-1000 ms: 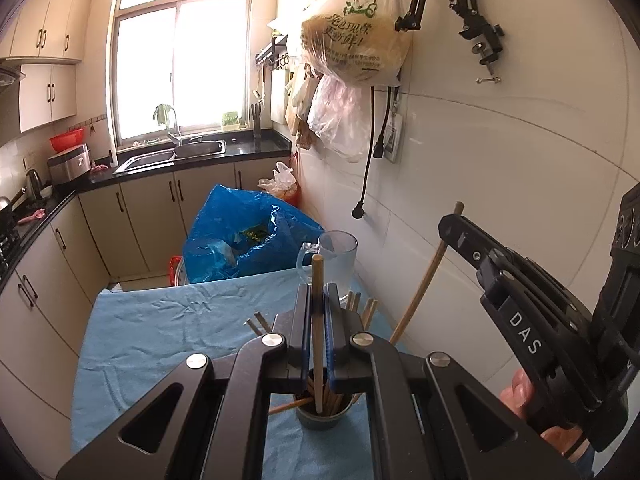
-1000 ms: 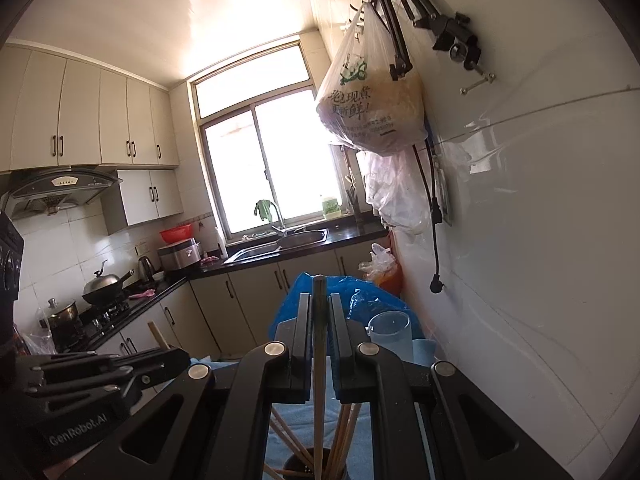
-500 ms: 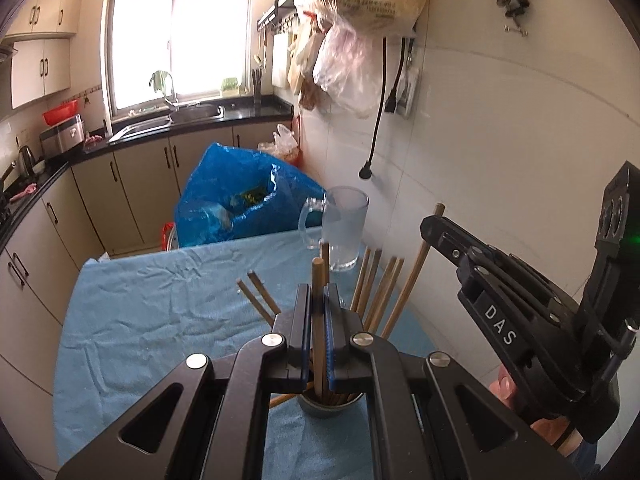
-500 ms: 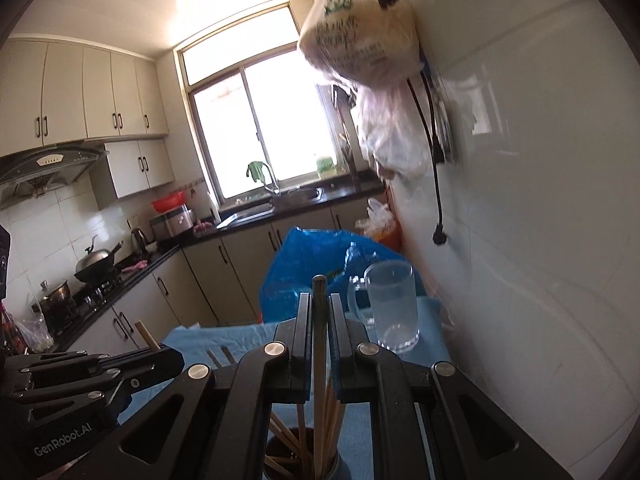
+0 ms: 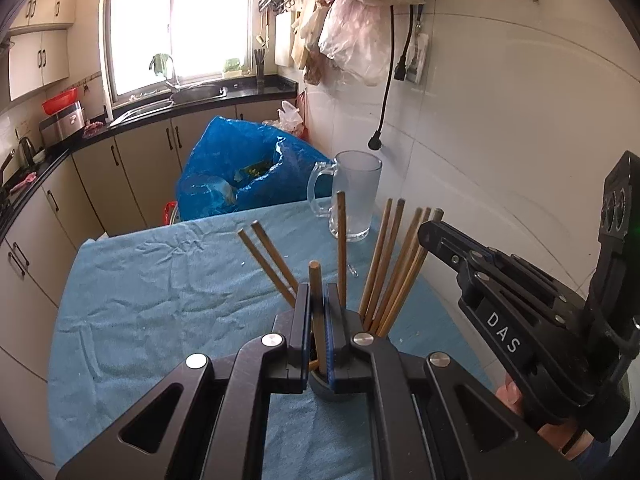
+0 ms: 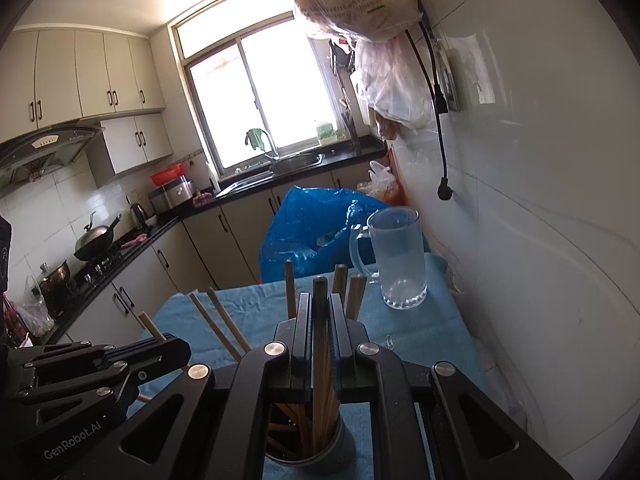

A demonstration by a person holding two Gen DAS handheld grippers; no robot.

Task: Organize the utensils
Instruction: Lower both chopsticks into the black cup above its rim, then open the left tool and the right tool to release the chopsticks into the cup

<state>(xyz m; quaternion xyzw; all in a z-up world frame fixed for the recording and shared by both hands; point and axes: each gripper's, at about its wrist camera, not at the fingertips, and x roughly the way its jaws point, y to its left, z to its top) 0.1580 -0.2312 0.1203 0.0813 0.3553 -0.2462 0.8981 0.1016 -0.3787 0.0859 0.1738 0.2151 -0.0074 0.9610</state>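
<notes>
A dark round cup stands on the blue cloth and holds several wooden chopsticks that fan outward. My left gripper is shut on one upright chopstick whose lower end is in the cup. My right gripper is shut on another chopstick that also reaches down into the cup. In the left wrist view the right gripper comes in from the right. In the right wrist view the left gripper shows at lower left.
A frosted glass mug stands at the table's far right, by the tiled wall; it also shows in the right wrist view. A blue plastic bag sits beyond the table's far edge. A small paper clip lies on the cloth.
Both grippers have lowered toward the cup with their chopsticks. The chopsticks in the cup now stand higher in both views, and the mug looks closer.
</notes>
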